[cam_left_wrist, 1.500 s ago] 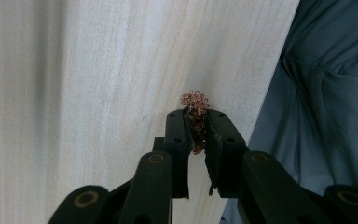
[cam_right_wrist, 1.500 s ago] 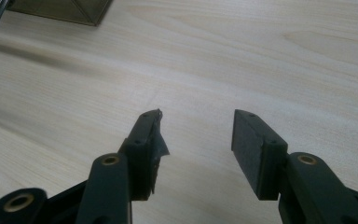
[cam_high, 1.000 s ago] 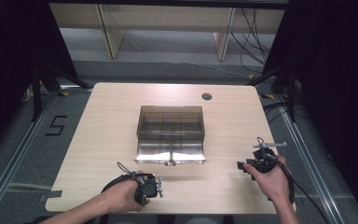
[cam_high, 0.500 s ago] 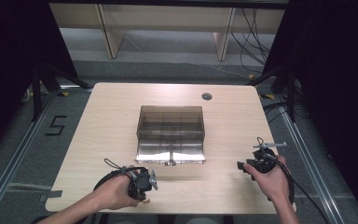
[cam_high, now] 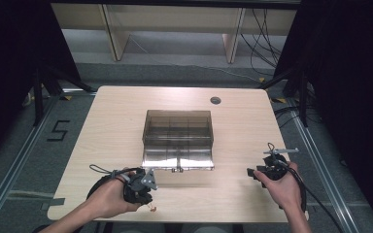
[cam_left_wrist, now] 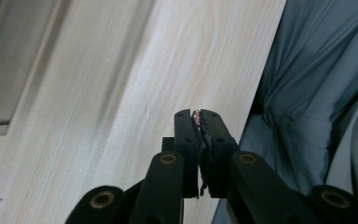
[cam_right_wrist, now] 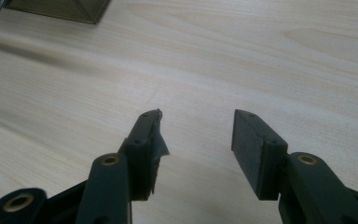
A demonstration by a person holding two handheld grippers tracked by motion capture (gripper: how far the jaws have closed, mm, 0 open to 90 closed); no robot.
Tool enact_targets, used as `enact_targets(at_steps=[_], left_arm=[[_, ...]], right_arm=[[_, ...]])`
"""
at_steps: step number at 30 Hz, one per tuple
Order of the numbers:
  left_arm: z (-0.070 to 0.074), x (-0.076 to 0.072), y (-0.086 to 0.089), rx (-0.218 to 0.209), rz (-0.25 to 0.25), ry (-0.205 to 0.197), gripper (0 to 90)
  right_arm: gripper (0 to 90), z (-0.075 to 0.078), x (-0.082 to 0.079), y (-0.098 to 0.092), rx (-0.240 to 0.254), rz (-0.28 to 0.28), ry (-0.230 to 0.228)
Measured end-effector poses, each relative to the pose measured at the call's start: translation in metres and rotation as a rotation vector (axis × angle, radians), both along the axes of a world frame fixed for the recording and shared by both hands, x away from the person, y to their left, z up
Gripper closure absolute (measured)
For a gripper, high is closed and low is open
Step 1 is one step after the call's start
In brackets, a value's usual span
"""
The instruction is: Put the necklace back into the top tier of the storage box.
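Note:
A clear brownish compartment box stands mid-table, its lid folded down toward me. My left gripper sits near the table's front edge, pointing at that edge. In the left gripper view its jaws are shut on a tiny reddish object pinched at the very tips; what it is cannot be told. My right gripper rests at the front right, held in a hand. Its jaws stand open over bare wood with nothing between them. A corner of the box lies ahead of it to the left.
The light wooden table has a cable hole at the back right. Dark curtains and metal frame legs flank the table. The person's grey clothing lies just past the front edge by the left gripper. Cables trail from both grippers.
The left hand and its gripper have shifted a little to the left along the front edge. The right gripper has stayed put.

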State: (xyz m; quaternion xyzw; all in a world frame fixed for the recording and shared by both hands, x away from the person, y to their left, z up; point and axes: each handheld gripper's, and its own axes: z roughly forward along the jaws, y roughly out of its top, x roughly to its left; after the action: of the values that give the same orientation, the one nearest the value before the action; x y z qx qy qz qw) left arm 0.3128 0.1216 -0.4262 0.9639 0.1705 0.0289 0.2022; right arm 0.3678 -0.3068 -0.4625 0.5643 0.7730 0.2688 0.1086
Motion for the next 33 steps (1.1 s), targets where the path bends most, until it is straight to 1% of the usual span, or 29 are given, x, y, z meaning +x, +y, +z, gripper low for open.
enact_targets(at_steps=[1, 2, 4, 5, 7, 8, 9, 10, 12, 14, 16, 17, 18, 20, 21, 22, 23, 24, 25, 26, 27, 28, 29, 30, 31, 32, 33], left_arm=[[0.005, 0.0, 0.003, -0.018, 0.0, -0.003, 85.8], [0.007, -0.001, 0.005, -0.037, 0.014, -0.002, 85.8], [0.009, 0.0, 0.006, -0.041, 0.011, -0.01, 85.8], [0.012, 0.0, 0.009, -0.055, 0.021, -0.013, 85.7], [0.014, 0.001, 0.01, -0.049, 0.014, -0.018, 85.8], [0.015, 0.001, 0.011, -0.063, 0.025, -0.023, 85.8], [0.015, 0.001, 0.012, -0.064, 0.026, -0.026, 85.8], [0.017, 0.002, 0.013, -0.065, 0.027, -0.026, 85.8], [0.02, 0.002, 0.015, -0.082, 0.03, -0.041, 85.8], [0.023, 0.001, 0.016, -0.121, 0.054, -0.049, 85.7], [0.027, 0.001, 0.019, -0.153, 0.061, -0.067, 85.8], [0.03, 0.002, 0.021, -0.161, 0.067, -0.07, 85.7], [0.032, 0.003, 0.023, -0.165, 0.052, -0.083, 85.8], [0.035, 0.003, 0.026, -0.189, 0.078, -0.089, 85.7], [0.037, 0.004, 0.028, -0.203, 0.076, -0.1, 85.7], [0.036, 0.003, 0.029, -0.254, 0.117, -0.106, 85.7], [0.038, 0.004, 0.031, -0.257, 0.121, -0.117, 85.7], [0.038, 0.004, 0.031, -0.257, 0.121, -0.117, 85.7], [0.039, 0.003, 0.033, -0.281, 0.14, -0.111, 85.7], [0.041, 0.003, 0.034, -0.297, 0.147, -0.117, 85.8], [0.043, 0.003, 0.036, -0.33, 0.165, -0.128, 85.8], [0.043, 0.003, 0.036, -0.33, 0.165, -0.128, 85.7], [0.044, 0.004, 0.037, -0.34, 0.158, -0.138, 85.7], [0.045, 0.003, 0.038, -0.358, 0.174, -0.142, 85.7], [0.047, 0.004, 0.04, -0.368, 0.168, -0.149, 85.7], [0.048, 0.003, 0.041, -0.383, 0.182, -0.144, 85.7], [0.051, 0.002, 0.042, -0.425, 0.203, -0.157, 85.8]], right_arm=[[52.7, 0.0, 0.0, 0.0, 0.0, 0.0, 0.0], [52.7, 0.0, 0.0, 0.0, 0.001, -0.001, 0.0], [52.7, 0.0, 0.0, 0.0, 0.001, -0.001, 0.001], [52.7, 0.0, 0.0, 0.001, 0.003, 0.002, 0.005], [52.7, 0.0, 0.0, 0.001, 0.005, 0.002, 0.003], [52.7, 0.0, 0.0, 0.0, 0.004, 0.003, 0.002], [52.7, 0.0, 0.0, 0.0, 0.003, -0.001, 0.0], [52.8, 0.001, -0.001, 0.001, -0.018, -0.019, -0.012], [52.8, 0.001, -0.001, 0.001, -0.019, -0.018, -0.012], [52.7, 0.001, -0.001, 0.001, -0.018, -0.019, -0.012], [52.8, 0.001, -0.001, 0.001, -0.019, -0.02, -0.013], [52.7, 0.001, -0.001, 0.001, -0.017, -0.02, -0.012], [52.8, 0.001, -0.001, 0.001, -0.019, -0.019, -0.012], [52.7, 0.001, -0.001, 0.001, -0.018, -0.019, -0.012], [52.7, 0.001, -0.001, 0.001, -0.018, -0.019, -0.012], [52.8, 0.001, -0.001, 0.001, -0.019, -0.018, -0.012], [52.7, 0.0, -0.001, 0.001, -0.02, -0.017, -0.012], [52.7, 0.0, -0.001, 0.001, -0.019, -0.018, -0.012], [52.7, 0.0, -0.001, 0.001, -0.019, -0.018, -0.012], [52.8, 0.001, -0.001, 0.001, -0.019, -0.018, -0.012], [52.7, 0.001, -0.001, 0.001, -0.018, -0.019, -0.012], [52.7, 0.001, -0.001, 0.001, -0.018, -0.019, -0.012], [52.7, 0.0, -0.001, 0.0, 0.006, -0.011, -0.01], [52.7, 0.0, -0.001, 0.0, 0.006, -0.011, -0.01], [52.8, 0.0, -0.001, 0.0, 0.0, -0.011, -0.01], [52.8, 0.0, -0.001, 0.0, 0.001, -0.01, -0.01], [52.7, 0.0, -0.001, 0.001, 0.001, -0.01, -0.01]])
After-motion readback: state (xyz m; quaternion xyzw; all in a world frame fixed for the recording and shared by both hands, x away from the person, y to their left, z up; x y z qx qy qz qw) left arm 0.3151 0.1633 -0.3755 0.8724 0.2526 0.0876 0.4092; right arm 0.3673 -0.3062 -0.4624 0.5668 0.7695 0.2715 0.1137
